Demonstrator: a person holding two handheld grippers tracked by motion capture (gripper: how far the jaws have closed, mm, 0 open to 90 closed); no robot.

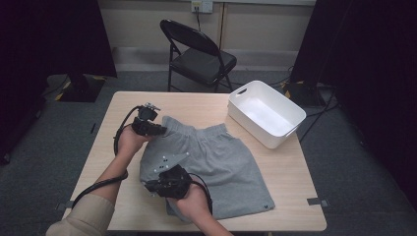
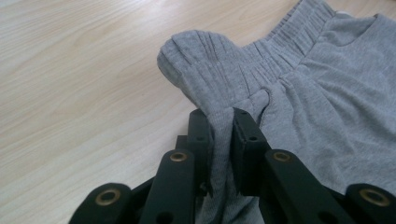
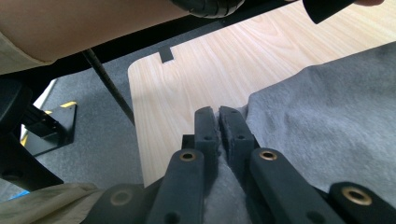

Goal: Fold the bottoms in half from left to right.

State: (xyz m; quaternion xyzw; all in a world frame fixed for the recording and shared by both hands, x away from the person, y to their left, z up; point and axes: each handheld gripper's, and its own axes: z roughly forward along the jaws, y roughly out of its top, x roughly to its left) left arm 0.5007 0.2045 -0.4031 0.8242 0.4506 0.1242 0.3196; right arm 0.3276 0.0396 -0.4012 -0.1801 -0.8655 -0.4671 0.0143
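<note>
Grey shorts spread on wooden table, soft, light, limp; white bin well apart, nothing blocking. Left claw clenched on bunched waistband, a sound hold. Right claw pinching thin hem fabric near table edge.

Looks like a lab or recording studio: black curtains on both sides, grey carpet floor, lone folding chair, wall socket, cables trailing, tape marks at the wooden table.
</note>
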